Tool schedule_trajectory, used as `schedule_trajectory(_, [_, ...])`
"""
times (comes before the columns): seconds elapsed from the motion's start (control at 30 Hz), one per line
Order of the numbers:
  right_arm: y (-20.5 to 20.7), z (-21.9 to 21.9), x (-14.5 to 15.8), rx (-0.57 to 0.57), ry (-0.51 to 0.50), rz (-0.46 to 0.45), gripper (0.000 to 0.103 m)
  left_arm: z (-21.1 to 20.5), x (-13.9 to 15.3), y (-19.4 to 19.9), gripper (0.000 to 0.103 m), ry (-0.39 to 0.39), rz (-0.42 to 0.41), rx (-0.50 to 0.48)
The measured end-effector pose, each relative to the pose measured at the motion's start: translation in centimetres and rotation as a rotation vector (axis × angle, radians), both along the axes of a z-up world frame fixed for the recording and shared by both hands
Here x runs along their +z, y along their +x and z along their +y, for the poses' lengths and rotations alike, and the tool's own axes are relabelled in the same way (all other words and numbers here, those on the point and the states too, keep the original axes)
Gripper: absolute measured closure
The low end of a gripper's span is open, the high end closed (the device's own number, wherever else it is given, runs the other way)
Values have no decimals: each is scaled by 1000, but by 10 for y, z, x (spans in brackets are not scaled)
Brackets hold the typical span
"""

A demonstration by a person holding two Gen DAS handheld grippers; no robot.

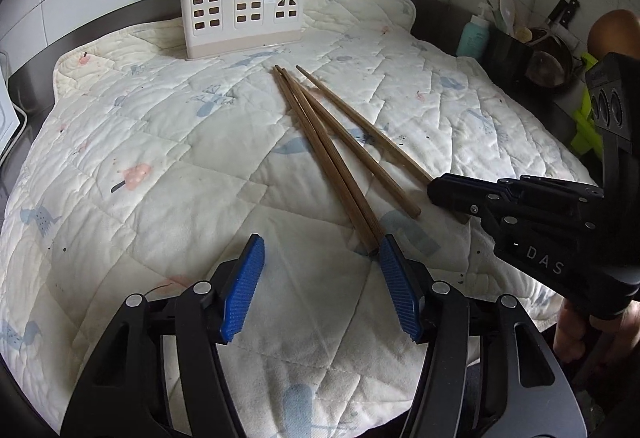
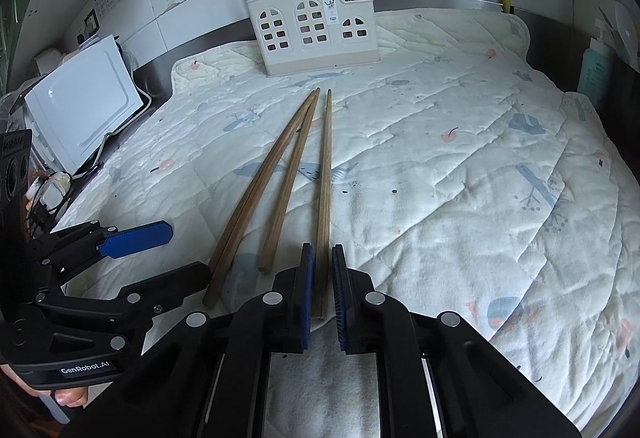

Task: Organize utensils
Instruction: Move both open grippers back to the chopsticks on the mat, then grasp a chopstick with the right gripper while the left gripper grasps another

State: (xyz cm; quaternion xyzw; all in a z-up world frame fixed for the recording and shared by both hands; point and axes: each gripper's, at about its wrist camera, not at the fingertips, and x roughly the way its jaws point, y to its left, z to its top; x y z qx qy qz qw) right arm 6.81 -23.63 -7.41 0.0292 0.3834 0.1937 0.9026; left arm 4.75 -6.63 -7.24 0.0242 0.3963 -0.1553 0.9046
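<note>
Chopsticks [image 1: 320, 141] lie loose on the quilted cloth [image 1: 140, 141], fanned out in front of the utensil holder [image 1: 240, 13], which stands at the cloth's back edge with more sticks upright in it. From my left wrist camera, my left gripper [image 1: 320, 282] stands about half open with nothing between its pads; its right pad just touches the near end of the closest sticks. My right gripper [image 1: 516, 205] lies low to the right, on the near end of the outermost stick.

From the right wrist camera, my right gripper [image 2: 322, 290] is closed on that rightmost chopstick [image 2: 326, 177] near its thick end, the stick pointing toward the holder. The other sticks rest just left of it, and my left gripper [image 2: 160, 254] hangs over their near ends.

I judge these light, stiff and smooth (likely to pivot or slip in a one-point pinch), so a hold near the thick end suits. There is open cloth all the way to the holder; the microwave [image 2: 84, 101] sits well to its left, off the cloth.
</note>
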Motion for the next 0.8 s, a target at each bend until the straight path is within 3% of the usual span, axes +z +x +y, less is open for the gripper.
schedule_trajectory(0.27, [0, -1, -1, -4, 14, 2, 94, -9, -2, -2, 45, 69, -22, -8])
schedule_trajectory(0.43, [0, -1, -1, -4, 15, 2, 94, -7, -2, 3, 44, 90, -28, 51])
schedule_trajectory(0.63, [-2, -2, -1, -8, 23, 0, 94, 8, 1, 10, 54, 41, -16, 119])
schedule_trajectory(0.8, [-1, -3, -1, -11, 32, 0, 94, 2, 6, 19, 62, -35, -17, 91])
